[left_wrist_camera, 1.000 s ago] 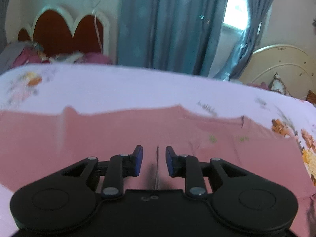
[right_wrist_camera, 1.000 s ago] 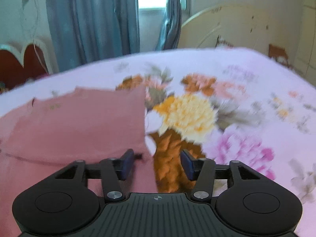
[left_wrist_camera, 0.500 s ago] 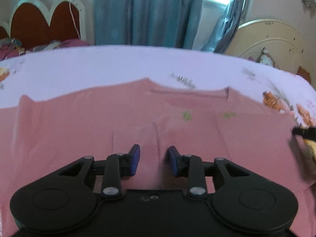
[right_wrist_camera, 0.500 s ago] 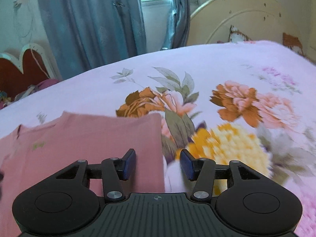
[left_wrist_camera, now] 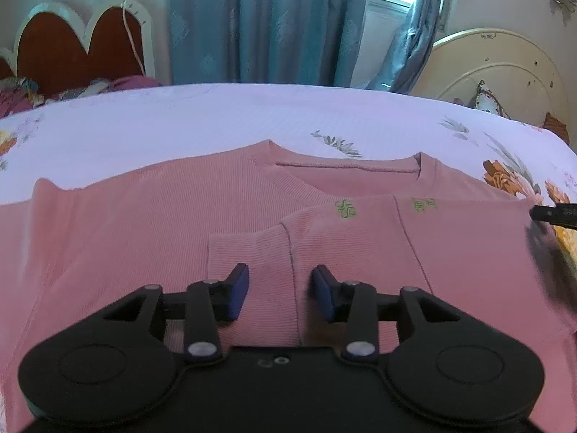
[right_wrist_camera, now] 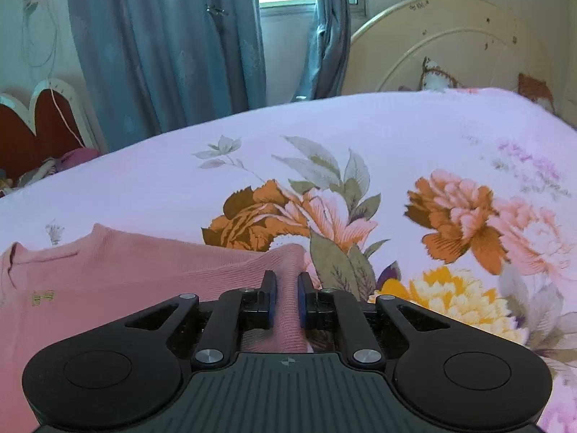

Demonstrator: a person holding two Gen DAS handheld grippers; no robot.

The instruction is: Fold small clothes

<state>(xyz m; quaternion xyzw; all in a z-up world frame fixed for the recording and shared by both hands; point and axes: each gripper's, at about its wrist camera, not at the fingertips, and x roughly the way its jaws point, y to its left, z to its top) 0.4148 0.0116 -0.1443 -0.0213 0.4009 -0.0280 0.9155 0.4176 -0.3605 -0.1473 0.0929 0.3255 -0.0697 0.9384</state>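
A small pink ribbed top lies flat on the bed, neckline at the far side, with one sleeve folded across its front so the cuff lies in the middle. My left gripper is open, just above that cuff. My right gripper is shut on a pinched fold of the pink top at its right edge; its tip shows at the right edge of the left wrist view.
The bed has a pale lilac sheet with large flower prints. A cream headboard stands at the far right, a red and white headboard at the far left. Blue curtains hang behind the bed.
My right gripper went from open beside the top's right edge to shut on a fold of it. My left gripper opened wider and now sits over the sleeve cuff.
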